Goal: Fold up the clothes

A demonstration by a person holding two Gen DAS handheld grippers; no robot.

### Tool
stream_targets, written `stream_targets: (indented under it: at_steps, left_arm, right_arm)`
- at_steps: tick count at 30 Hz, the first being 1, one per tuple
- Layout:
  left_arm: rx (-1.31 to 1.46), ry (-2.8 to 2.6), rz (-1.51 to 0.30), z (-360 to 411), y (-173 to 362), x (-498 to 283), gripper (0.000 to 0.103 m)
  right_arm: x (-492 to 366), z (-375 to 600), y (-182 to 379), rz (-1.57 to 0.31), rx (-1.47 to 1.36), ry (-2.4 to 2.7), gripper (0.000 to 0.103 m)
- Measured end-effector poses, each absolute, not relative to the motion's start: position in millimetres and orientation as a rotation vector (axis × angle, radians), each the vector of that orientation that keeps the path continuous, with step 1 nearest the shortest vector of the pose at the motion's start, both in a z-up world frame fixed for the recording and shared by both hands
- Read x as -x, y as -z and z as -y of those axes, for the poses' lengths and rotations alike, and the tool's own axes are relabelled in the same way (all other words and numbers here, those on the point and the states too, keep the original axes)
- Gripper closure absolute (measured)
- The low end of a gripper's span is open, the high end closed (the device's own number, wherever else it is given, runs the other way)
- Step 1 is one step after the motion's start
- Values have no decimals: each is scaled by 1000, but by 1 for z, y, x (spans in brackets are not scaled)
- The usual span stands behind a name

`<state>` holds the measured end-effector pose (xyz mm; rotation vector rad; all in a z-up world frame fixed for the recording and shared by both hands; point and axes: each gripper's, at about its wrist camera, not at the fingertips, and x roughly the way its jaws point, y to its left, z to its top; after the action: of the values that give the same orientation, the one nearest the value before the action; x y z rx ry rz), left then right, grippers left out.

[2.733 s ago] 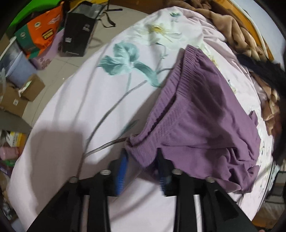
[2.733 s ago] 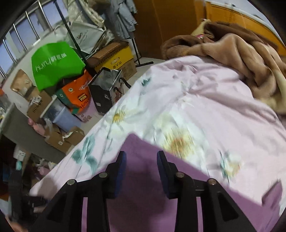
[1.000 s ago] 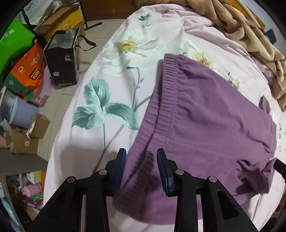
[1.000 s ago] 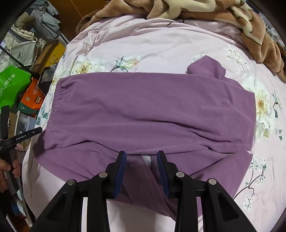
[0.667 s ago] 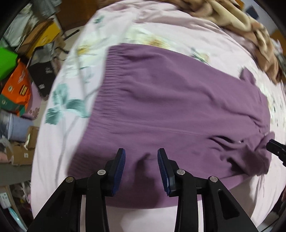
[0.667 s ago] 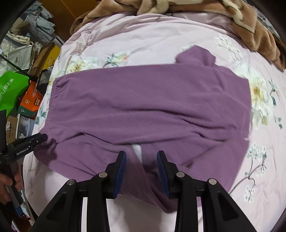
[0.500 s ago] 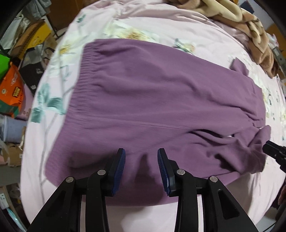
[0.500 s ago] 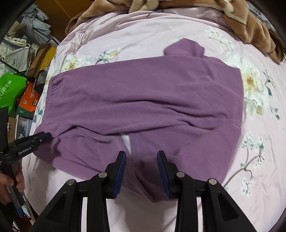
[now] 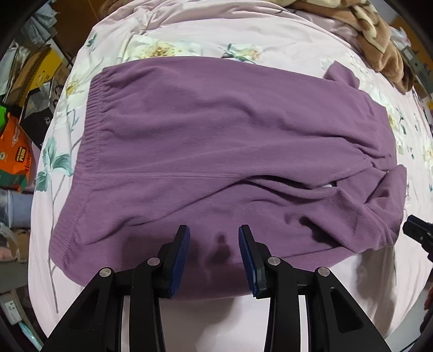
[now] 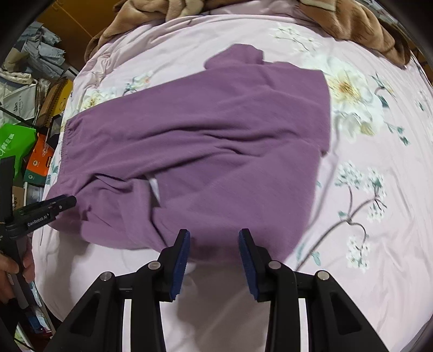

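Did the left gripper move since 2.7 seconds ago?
Yes. The left gripper pulled back from the purple pants, releasing the waistband; the flowered sheet shows more.

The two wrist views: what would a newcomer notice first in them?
First, the purple garment spread wide across the floral bedsheet, with its elastic waistband on the left. Next, each open hand-held gripper: the left hand-held gripper and the right hand-held gripper hover over its near edge. A brown blanket is piled at the far side of the bed.
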<state>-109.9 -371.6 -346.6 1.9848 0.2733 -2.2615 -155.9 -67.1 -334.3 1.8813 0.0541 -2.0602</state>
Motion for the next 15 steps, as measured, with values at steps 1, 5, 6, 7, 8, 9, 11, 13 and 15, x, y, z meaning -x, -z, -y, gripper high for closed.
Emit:
stream_targets:
  at_steps: [1, 5, 6, 7, 8, 9, 11, 13, 15]
  left_arm:
    - [-1988, 2261, -271, 367, 347, 109, 62]
    - [-2018, 2265, -262, 345, 352, 100, 54]
    - [-2034, 2266, -258, 338, 355, 97, 51]
    - [-2049, 2267, -257, 330, 356, 95, 50]
    - [-2064, 2268, -259, 322, 358, 92, 49]
    - [-2077, 2270, -260, 315, 360, 89, 48]
    - [-2093, 2273, -255, 303, 362, 85, 42]
    - [-2095, 2275, -235, 292, 366, 82, 40]
    - [-2080, 2283, -220, 285, 369, 81, 39]
  right_arm:
    - [154, 62, 336, -52, -1888, 2058, 65]
    - [146, 40, 344, -42, -1912, 2047, 65]
    - [144, 35, 346, -40, -1918, 2045, 65]
    - [142, 29, 348, -38, -1925, 2042, 65]
    - [140, 24, 350, -36, -1931, 2039, 65]
    - [139, 19, 353, -42, -1939, 2031, 65]
    - [137, 14, 358, -64, -1940, 2004, 65]
    - [135, 14, 366, -125, -1933, 1957, 64]
    - [135, 16, 373, -183, -1913, 1926, 63]
